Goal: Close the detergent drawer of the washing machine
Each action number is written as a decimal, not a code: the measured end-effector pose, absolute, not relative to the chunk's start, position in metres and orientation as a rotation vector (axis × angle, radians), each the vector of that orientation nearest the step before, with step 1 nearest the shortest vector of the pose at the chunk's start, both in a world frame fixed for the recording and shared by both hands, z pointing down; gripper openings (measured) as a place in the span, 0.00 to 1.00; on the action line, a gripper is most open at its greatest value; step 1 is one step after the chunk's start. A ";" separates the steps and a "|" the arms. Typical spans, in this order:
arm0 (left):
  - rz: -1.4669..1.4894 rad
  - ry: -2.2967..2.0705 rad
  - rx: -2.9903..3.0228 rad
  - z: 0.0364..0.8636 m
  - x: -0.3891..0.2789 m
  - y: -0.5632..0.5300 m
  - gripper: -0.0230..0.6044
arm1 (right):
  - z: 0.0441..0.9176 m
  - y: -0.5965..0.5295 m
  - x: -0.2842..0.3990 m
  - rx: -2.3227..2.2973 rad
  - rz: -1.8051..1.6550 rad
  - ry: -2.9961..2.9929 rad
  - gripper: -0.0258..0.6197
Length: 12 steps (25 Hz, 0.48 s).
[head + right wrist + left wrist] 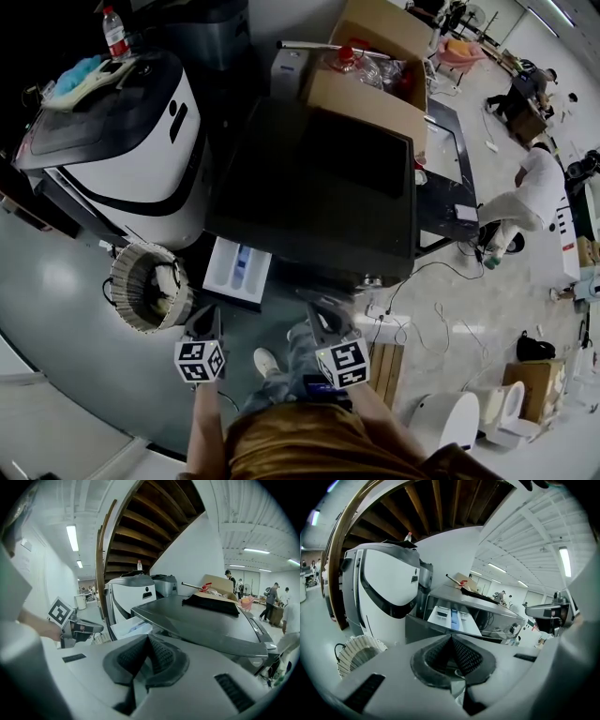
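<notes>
Two tools sit at the lower middle of the head view, side by side and apart. The left tool (451, 638) has its two jaws pressed together with nothing between them. The right tool (146, 638) is closed the same way and also empty. Both point up the frame and touch nothing.

Just above the left tool, the one detergent drawer (237, 270) stands pulled out. It is white with a blue part inside, and it juts from the lower left front of the one dark-topped washing machine (319, 187), which fills the middle of the frame.

Left of the drawer, one round woven basket (147, 286) sits on the floor (56, 281). Above it, in the upper left, stands one white machine (131, 150) with a black band. One bottle (115, 33) with a red cap shows at that machine's top edge. One open cardboard box (375, 94) lies at the washing machine's far edge, in the upper middle; whether it rests on the lid or stands behind it cannot be told.
</notes>
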<state>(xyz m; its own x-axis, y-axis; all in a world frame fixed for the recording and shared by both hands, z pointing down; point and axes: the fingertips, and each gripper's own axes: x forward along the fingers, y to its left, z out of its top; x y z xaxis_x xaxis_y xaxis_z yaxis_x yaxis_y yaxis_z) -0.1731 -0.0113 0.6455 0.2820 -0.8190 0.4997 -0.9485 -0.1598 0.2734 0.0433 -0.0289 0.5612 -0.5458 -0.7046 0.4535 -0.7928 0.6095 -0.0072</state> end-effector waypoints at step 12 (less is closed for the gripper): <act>0.325 -1.556 2.043 0.649 -0.161 -0.020 0.08 | 0.566 -0.037 0.049 1.179 0.306 -2.412 0.06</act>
